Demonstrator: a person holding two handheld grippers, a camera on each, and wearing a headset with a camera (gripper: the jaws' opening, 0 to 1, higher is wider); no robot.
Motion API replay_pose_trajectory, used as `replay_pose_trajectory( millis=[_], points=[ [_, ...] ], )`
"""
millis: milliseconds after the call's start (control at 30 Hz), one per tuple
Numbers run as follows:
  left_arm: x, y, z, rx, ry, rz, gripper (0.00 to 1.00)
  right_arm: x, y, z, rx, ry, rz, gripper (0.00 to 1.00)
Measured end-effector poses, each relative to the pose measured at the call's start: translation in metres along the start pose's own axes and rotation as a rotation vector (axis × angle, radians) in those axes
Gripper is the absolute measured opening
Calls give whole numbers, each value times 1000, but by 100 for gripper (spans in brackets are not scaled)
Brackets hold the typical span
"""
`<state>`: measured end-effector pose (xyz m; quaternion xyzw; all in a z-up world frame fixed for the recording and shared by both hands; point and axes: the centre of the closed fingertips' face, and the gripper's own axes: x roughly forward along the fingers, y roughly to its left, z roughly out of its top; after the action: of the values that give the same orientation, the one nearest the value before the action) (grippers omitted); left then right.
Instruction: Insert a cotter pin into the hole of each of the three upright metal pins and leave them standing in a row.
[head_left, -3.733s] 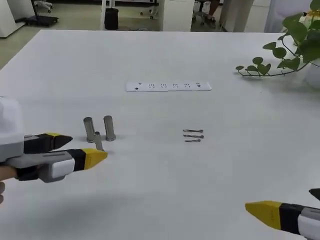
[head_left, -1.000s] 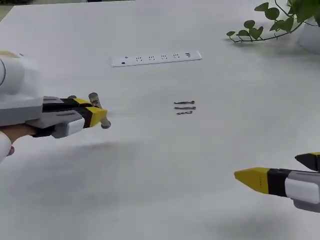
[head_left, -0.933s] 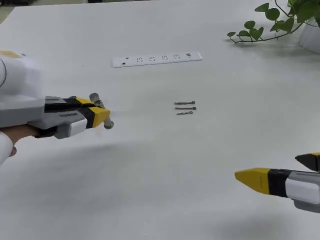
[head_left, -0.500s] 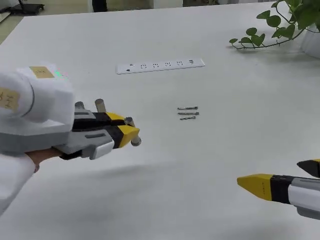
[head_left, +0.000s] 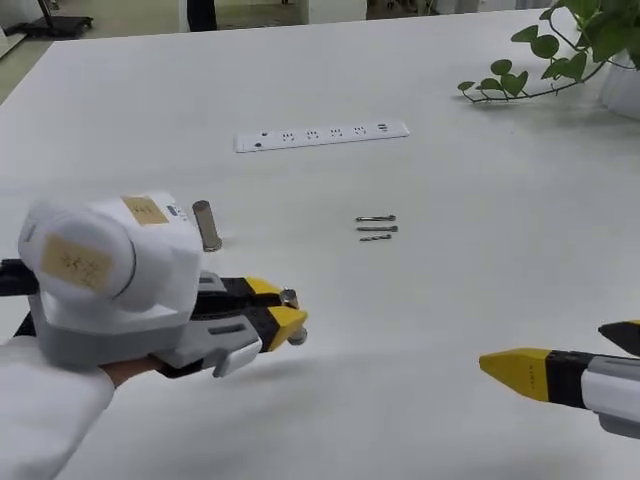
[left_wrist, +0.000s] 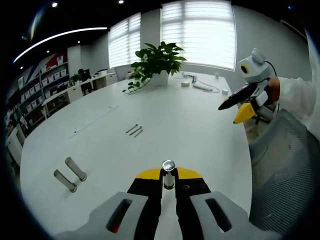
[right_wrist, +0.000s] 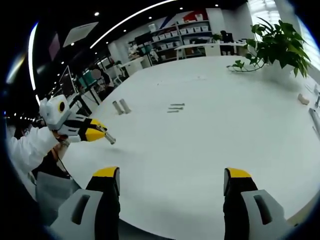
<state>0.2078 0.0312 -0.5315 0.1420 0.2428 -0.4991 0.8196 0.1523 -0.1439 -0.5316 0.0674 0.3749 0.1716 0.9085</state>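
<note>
My left gripper (head_left: 284, 318) is shut on a short grey metal pin (head_left: 296, 337), held above the white table at the near left. In the left gripper view that pin (left_wrist: 168, 172) stands pinched between the yellow tips (left_wrist: 168, 176). Two more metal pins (left_wrist: 70, 174) stand upright side by side farther back. In the head view one of them (head_left: 206, 225) shows and the other is hidden behind the gripper body. Three cotter pins (head_left: 375, 228) lie in a stack mid-table. My right gripper (right_wrist: 170, 175) is open and holds nothing, low at the near right (head_left: 545, 347).
A white power strip (head_left: 322, 135) lies across the far middle of the table. A potted plant (head_left: 570, 40) trails leaves at the far right corner. An office chair (left_wrist: 287, 170) stands beside the table's near edge.
My left gripper shut on one pin from the group of three, lifted it and carried it right and nearer to me. The right gripper has barely moved.
</note>
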Motion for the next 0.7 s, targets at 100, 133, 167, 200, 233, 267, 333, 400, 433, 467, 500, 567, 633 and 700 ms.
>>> replay_pose_trajectory(
  millis=[100,133,167,200,233,267,333,400,433,467,500,567,633,700],
  points=[
    [3,-4,-4,5,11,-8,5,-1,-1,-2,6,-2,-2,83],
    [4,-5,-5,5,14,-11,5,-2,-1,-2,8,-2,-3,83],
    [5,-5,-6,3,16,-13,5,-2,-1,-3,9,-2,-4,83],
    [6,-6,-7,3,20,-14,5,-2,-2,-3,10,-2,-6,83],
    [7,-6,-8,4,23,-14,5,-3,-2,-3,11,-2,-7,83],
    [9,-7,-9,5,28,-15,5,-3,-3,-4,13,-2,-9,83],
    [10,-8,-11,7,34,-20,5,-4,-4,-4,16,-3,-13,83],
    [12,-9,-14,19,42,-24,5,-5,-5,-4,18,-4,-15,83],
    [14,-10,-15,23,48,-26,5,-5,-5,-4,18,-4,-15,83],
    [14,-10,-16,24,52,-28,5,-6,-5,-4,19,-4,-16,83],
    [15,-11,-18,25,58,-31,5,-6,-6,-4,20,-6,-17,83],
    [16,-13,-19,31,63,-35,5,-7,-6,-4,21,-6,-18,83],
    [17,-14,-21,34,67,-40,5,-7,-6,-5,22,-7,-19,83],
    [18,-16,-22,36,71,-44,5,-7,-6,-5,23,-6,-19,83]
  ],
)
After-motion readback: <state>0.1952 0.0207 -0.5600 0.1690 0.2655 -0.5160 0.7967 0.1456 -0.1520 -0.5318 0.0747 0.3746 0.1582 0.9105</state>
